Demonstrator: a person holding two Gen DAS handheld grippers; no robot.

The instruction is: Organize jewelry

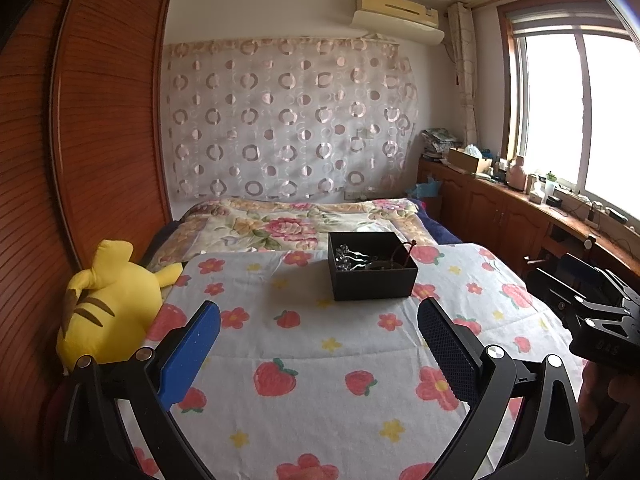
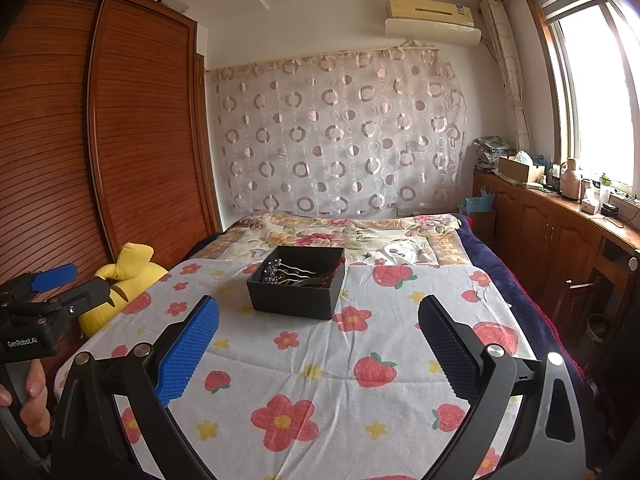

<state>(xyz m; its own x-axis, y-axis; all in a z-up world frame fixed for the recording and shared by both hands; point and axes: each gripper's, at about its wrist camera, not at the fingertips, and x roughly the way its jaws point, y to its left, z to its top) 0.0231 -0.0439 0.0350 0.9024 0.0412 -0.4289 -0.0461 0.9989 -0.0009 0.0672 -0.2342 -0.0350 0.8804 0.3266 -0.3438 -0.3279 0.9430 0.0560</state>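
A black open box (image 1: pixel 374 280) stands on the strawberry-print cloth (image 1: pixel 320 360) on the bed. Inside lie silver hairpins (image 1: pixel 352 258) and a dark bracelet (image 1: pixel 400 256). The box also shows in the right wrist view (image 2: pixel 294 296), with the hairpins (image 2: pixel 288 270) inside. My left gripper (image 1: pixel 319 318) is open and empty, held short of the box. My right gripper (image 2: pixel 319 314) is open and empty, also short of the box. The left gripper appears at the left edge of the right wrist view (image 2: pixel 80 280), and the right gripper's body at the right edge of the left wrist view (image 1: pixel 592 312).
A yellow plush toy (image 1: pixel 108 304) lies at the bed's left edge by the wooden wardrobe (image 1: pixel 100 120). A floral quilt (image 1: pixel 288 228) covers the far bed. A wooden cabinet (image 2: pixel 560 232) with clutter runs along the window on the right.
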